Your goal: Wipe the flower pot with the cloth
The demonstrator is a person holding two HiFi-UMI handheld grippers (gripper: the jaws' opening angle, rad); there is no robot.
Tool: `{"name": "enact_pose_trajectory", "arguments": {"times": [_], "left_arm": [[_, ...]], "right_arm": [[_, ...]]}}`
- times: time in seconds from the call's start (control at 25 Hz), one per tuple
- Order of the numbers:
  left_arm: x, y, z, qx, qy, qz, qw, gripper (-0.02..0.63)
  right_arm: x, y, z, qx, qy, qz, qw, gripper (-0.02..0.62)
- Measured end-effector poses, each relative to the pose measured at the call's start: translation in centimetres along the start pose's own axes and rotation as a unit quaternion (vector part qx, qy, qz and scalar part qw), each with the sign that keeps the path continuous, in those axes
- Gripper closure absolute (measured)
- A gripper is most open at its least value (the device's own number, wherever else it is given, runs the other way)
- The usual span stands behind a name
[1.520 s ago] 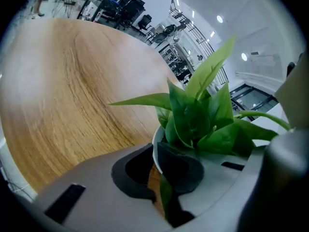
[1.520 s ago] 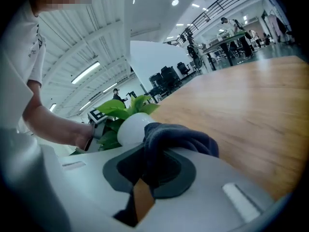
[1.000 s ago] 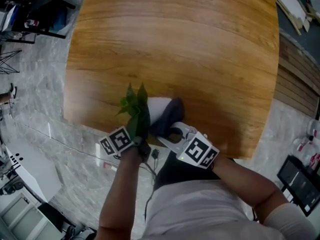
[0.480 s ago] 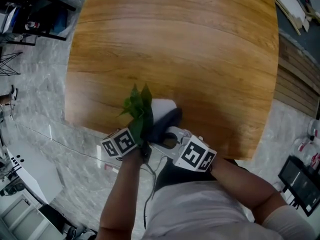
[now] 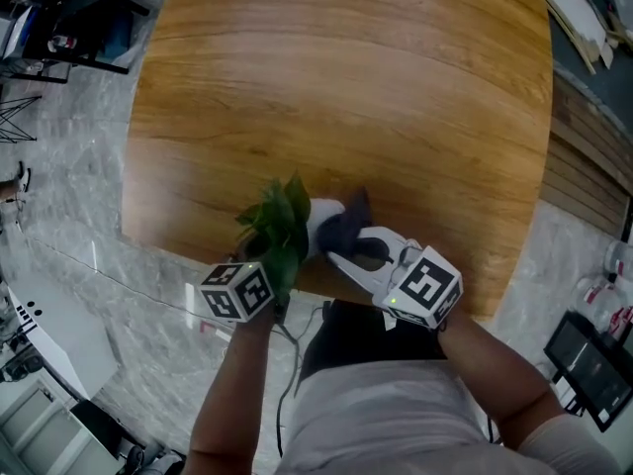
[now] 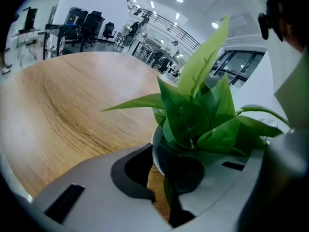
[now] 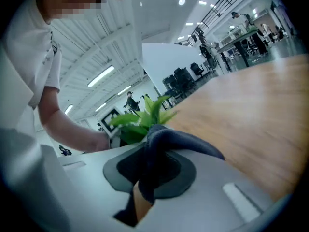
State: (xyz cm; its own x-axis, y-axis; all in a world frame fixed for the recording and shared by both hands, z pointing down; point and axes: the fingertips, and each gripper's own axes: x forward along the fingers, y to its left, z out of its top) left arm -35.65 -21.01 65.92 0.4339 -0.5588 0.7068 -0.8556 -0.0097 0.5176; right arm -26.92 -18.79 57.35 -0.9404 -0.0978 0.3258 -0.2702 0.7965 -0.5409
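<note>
A small white flower pot (image 5: 323, 213) with a green leafy plant (image 5: 281, 228) stands near the front edge of the wooden table (image 5: 346, 87). My left gripper (image 5: 285, 270) reaches in under the leaves and is shut on the pot's rim (image 6: 159, 151), with the plant (image 6: 200, 115) rising just above its jaws. My right gripper (image 5: 343, 252) is shut on a dark blue cloth (image 5: 346, 228), which lies against the right side of the pot. In the right gripper view the cloth (image 7: 161, 146) bulges out of the jaws, with the plant (image 7: 145, 115) just behind it.
The table's front edge (image 5: 326, 290) runs right under both grippers, with grey marble floor (image 5: 79, 226) below and to the left. Wooden slats (image 5: 584, 156) lie on the right. Dark equipment (image 5: 59, 28) stands at the upper left.
My right gripper has swung rightward and the cloth has slid up round the pot's right side. The left gripper dropped back slightly, and the plant leans more to the right.
</note>
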Motion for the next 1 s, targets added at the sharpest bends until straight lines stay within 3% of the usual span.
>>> {"name": "enact_pose_trajectory", "arguments": {"times": [0.08,0.2,0.32,0.44,0.52,0.64,0.76,0.84,1.0], "left_arm": [[-0.1,-0.1,0.1,0.027,-0.003,0.004,0.9996,0.569],[0.1,-0.1,-0.2,0.048,-0.007,0.006,0.9988,0.564],[-0.1,-0.1,-0.3,0.060,-0.013,0.003,0.9981,0.563],[-0.4,-0.5,0.1,0.091,-0.028,-0.001,0.9954,0.563],[-0.5,-1.1,0.3,0.118,-0.040,-0.005,0.9922,0.566],[-0.8,-1.5,0.3,0.150,-0.049,-0.004,0.9874,0.566],[-0.9,-2.0,0.2,0.192,-0.052,0.005,0.9800,0.566],[-0.9,-2.6,0.2,0.224,-0.056,0.006,0.9728,0.566],[-1.1,-3.8,0.3,0.289,-0.067,0.000,0.9549,0.566]], "right_arm": [[1.0,1.5,2.8,-0.001,-0.032,0.025,0.999,0.561],[1.0,0.3,2.6,0.033,-0.063,0.027,0.997,0.561],[-0.5,-4.2,-0.4,0.108,-0.076,-0.026,0.991,0.561],[-1.6,-8.1,-3.4,0.155,-0.056,-0.087,0.983,0.561],[-1.3,-7.8,-2.9,0.146,-0.048,-0.091,0.984,0.561],[0.0,-4.3,0.7,0.119,-0.065,-0.049,0.989,0.561],[0.3,-1.3,3.4,0.117,-0.097,0.006,0.988,0.561],[-0.1,-1.4,3.1,0.129,-0.107,0.018,0.986,0.561],[-1.1,-6.7,-2.7,0.179,-0.065,-0.043,0.981,0.561]]}}
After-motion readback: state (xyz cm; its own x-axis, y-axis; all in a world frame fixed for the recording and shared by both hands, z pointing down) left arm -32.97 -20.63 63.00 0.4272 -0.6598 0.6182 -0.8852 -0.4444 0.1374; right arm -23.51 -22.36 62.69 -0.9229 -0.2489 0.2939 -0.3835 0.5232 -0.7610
